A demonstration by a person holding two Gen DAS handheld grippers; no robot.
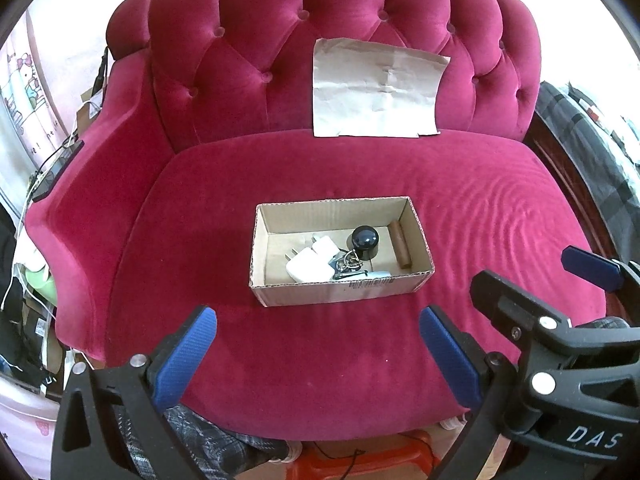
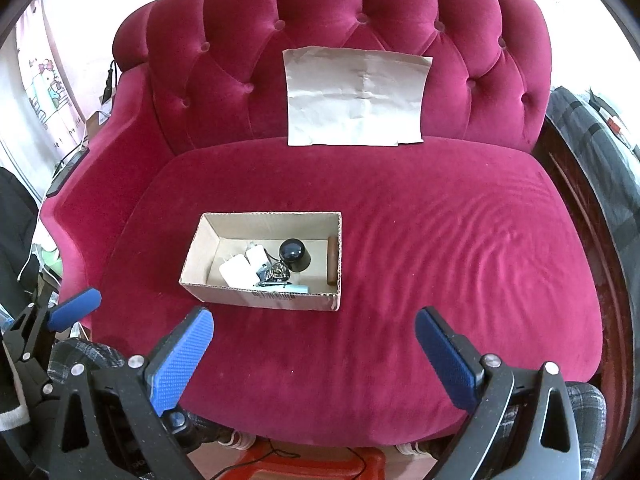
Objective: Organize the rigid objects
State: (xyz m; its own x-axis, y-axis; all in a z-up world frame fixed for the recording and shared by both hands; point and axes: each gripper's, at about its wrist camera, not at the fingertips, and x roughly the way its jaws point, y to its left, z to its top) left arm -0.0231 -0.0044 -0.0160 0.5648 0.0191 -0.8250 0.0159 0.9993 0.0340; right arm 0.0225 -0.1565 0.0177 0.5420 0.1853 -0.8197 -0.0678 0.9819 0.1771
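We find the left gripper held above the front edge of a red velvet armchair, its blue pads spread wide apart and holding nothing. Directly ahead of it, between the lines of its two fingers, an open cardboard box sits on the seat cushion. Working across the box from the left, we note two white plug adapters lying together, a small tangle of metal parts just beside them that we cannot identify, a black round-topped knob behind that, and a brown cylinder along the right wall. A pale flat item lies against the front wall, too hidden to name.

Beyond the box, a creased sheet of brown paper leans against the tufted backrest.

The right gripper hovers to the right of the left one, pads likewise parted and empty. From its view the box lies ahead and to the left, nearer its left finger. Bare cushion lies ahead of its right finger.
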